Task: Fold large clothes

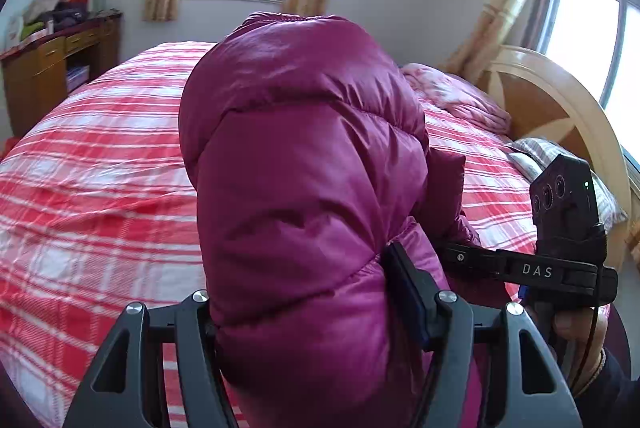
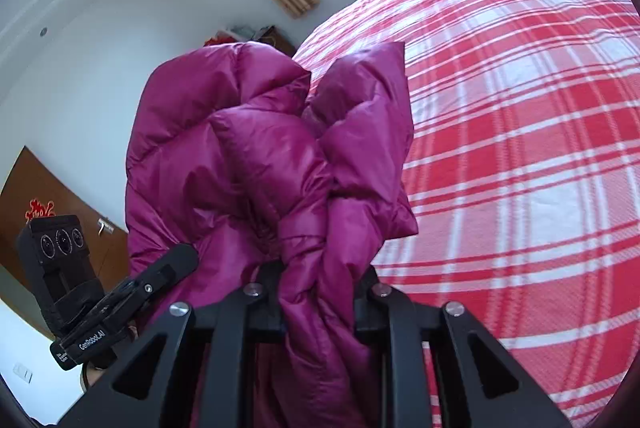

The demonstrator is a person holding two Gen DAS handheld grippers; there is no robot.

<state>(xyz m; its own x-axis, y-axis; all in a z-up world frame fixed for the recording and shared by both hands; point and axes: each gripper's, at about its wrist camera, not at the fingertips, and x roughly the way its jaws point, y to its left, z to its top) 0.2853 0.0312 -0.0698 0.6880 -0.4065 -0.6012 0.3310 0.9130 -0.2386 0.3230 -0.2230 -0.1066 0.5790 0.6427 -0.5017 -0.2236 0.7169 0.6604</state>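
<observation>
A magenta puffer jacket (image 1: 304,131) is lifted above the red-and-white checked bed (image 1: 100,155), hanging bunched between both grippers. My left gripper (image 1: 304,300) is shut on a thick padded fold of it; its left finger is hidden behind the fabric. From the right, my right gripper (image 1: 460,256) reaches in, its tips buried in the jacket. In the right wrist view the jacket (image 2: 240,147) fills the middle, and my right gripper (image 2: 320,280) is shut on a narrow gathered strip of it. The left gripper (image 2: 176,260) bites the jacket's left side. The bed (image 2: 520,147) spreads to the right.
A wooden desk (image 1: 52,67) with clutter on top stands against the far left wall. A round wooden headboard (image 1: 552,99), a folded pink quilt (image 1: 460,95) and a pillow (image 1: 536,151) lie at the bed's right end. A brown door (image 2: 60,187) is behind the left gripper.
</observation>
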